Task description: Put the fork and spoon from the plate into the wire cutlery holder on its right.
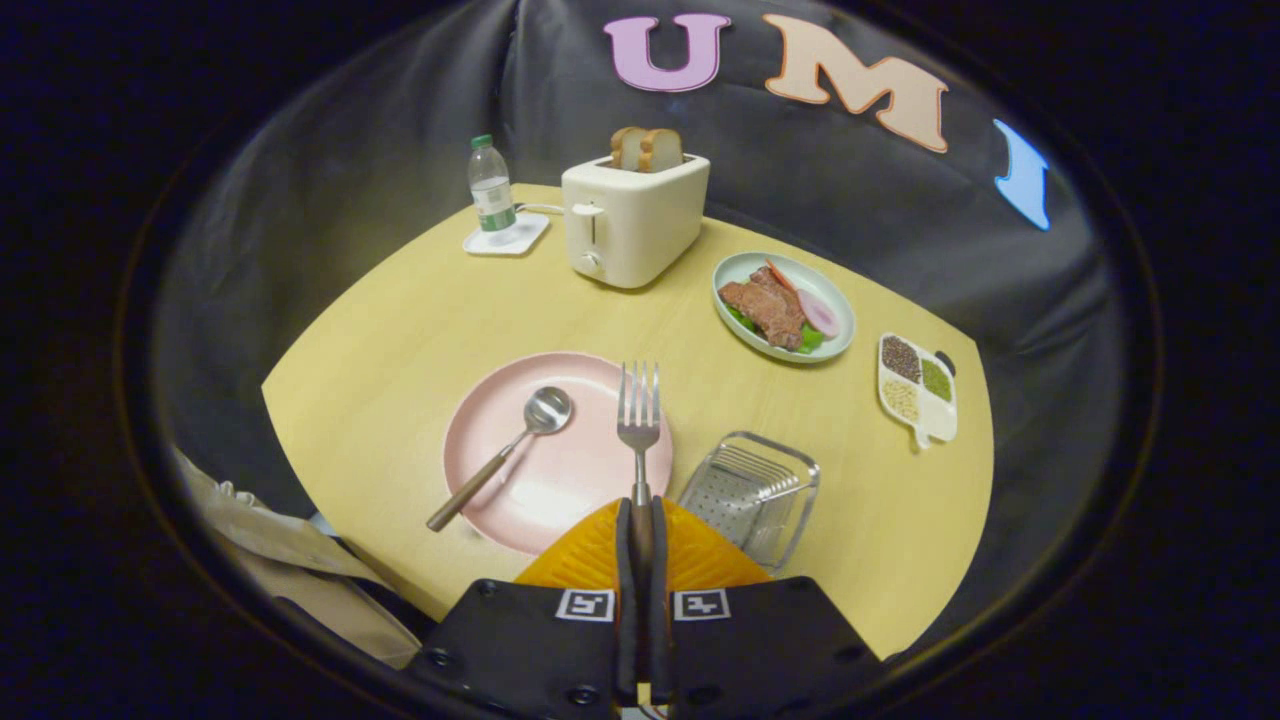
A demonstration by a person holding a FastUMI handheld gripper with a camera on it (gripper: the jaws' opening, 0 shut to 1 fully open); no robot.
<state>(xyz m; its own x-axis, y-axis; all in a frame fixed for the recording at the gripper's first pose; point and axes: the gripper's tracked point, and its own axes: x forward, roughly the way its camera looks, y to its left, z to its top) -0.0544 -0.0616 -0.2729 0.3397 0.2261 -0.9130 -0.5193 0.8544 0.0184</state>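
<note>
My gripper (641, 512) is shut on the fork (638, 415), both fingers pressing on its handle. The fork's tines point away from me, held above the right part of the pink plate (560, 470). A spoon (505, 453) with a brown handle lies on the plate, bowl toward the far side, handle sticking out over the plate's left rim. The wire cutlery holder (752, 493) sits on the table just right of the plate and of my fingers, with nothing in it that I can see.
Beyond the plate stand a cream toaster (632, 218) with bread, a water bottle (491, 188) on a white coaster, a green plate of food (784, 306) and a small divided dish (918, 388) at the right. A person's sleeve (270, 545) shows at the near left table edge.
</note>
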